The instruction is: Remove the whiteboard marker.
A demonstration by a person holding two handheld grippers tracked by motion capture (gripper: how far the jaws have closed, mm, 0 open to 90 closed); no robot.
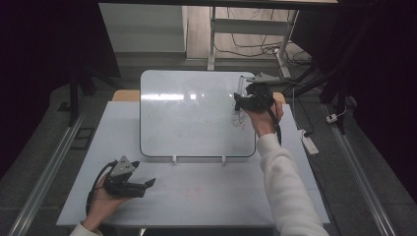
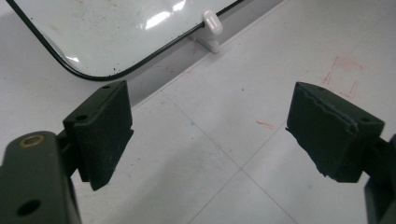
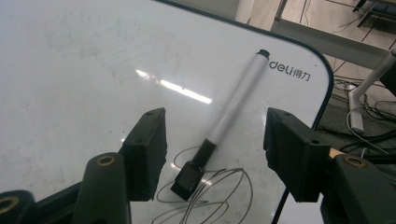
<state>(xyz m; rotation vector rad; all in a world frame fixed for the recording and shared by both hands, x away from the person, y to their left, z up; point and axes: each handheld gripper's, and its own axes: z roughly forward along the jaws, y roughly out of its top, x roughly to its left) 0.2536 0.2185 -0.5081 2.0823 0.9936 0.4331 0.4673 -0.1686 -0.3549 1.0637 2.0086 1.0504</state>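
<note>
Now the right gripper (image 3: 212, 154), jaws apart, hovers over the white black-capped marker (image 3: 233, 102) lying at the glossy white whiteboard's (image 1: 187, 123) two o'clock corner. Black scribble (image 3: 210, 196) drawn; marker not yet gripped. Left gripper (image 2: 210, 135) idles, jaws wide and empty, at seven o'clock.

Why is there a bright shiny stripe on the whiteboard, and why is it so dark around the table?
In the high view a ceiling light glares as a white streak on the glossy black-rimmed whiteboard, while the surroundings fall into shadow. The right gripper view catches the same glare beside the white marker pen with the black cap. The left gripper view shows smaller glints, sharp jaws.
</note>
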